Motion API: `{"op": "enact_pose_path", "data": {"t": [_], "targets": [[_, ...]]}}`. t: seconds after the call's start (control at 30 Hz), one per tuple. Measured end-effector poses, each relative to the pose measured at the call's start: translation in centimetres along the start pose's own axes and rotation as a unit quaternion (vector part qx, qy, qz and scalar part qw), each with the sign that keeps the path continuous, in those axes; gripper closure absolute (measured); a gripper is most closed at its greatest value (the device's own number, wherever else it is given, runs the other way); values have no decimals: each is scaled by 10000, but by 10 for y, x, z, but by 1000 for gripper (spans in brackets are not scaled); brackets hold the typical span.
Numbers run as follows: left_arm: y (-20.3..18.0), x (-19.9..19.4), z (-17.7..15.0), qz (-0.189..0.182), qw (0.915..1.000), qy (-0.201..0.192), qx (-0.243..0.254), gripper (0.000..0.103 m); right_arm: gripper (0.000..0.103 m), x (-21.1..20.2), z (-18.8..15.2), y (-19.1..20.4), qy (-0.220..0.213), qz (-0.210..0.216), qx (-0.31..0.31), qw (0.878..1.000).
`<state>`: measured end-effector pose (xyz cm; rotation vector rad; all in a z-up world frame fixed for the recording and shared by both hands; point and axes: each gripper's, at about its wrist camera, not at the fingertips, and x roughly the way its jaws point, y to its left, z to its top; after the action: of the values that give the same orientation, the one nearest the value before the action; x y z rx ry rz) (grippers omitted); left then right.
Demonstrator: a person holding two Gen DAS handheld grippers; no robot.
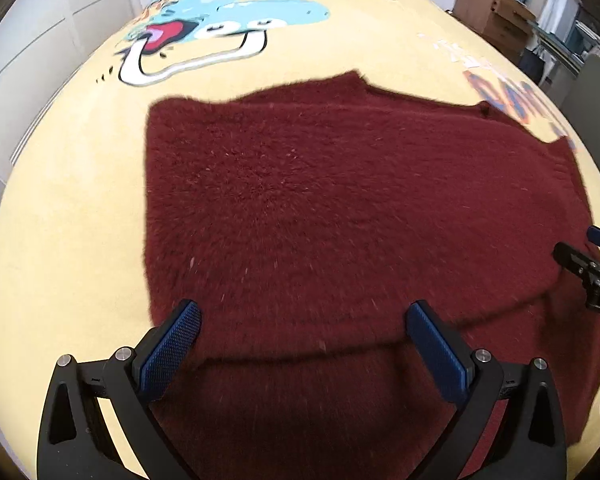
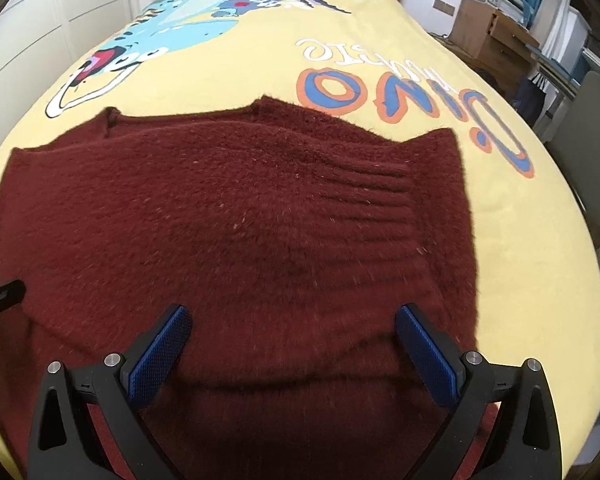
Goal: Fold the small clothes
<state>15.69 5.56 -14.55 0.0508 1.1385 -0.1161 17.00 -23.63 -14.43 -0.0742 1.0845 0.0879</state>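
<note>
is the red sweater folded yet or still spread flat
Partly folded: the red sweater has a layer doubled over, its fold edge crossing near both open grippers.

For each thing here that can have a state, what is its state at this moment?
Dark red sweater: lying flat on the bed, a fold line near its closer edge.
Left gripper: open, over the sweater, holding nothing.
Right gripper: open, over the sweater, holding nothing.
Yellow bedspread: spread smooth.

— What colour is the sweater [image 1: 340, 208]?

— Dark red all over, fuzzy, with a ribbed band on one side.

— And the bedspread [image 2: 380, 12] beneath it?

— Pale yellow, printed with a light blue cartoon dinosaur [image 1: 236, 8] with a red mouth, plus blue letters [image 2: 380, 92] outlined in orange.

— The grippers?

— The left gripper [image 1: 304, 344] and right gripper [image 2: 294, 350] are black, with blue textured pads [image 2: 160, 356].
</note>
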Motion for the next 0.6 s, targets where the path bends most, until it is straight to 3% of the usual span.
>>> {"op": "enact_pose_path", "data": {"t": [0.33,0.6], "targets": [[0,-77,-43,-259,9996,35,46,1,1,-72,-33,-20,27,59,233,9997],[8,-83,-91,-285,9981,526,-163,1,1,-108,-89,-42,150,8,332,9993]]}}
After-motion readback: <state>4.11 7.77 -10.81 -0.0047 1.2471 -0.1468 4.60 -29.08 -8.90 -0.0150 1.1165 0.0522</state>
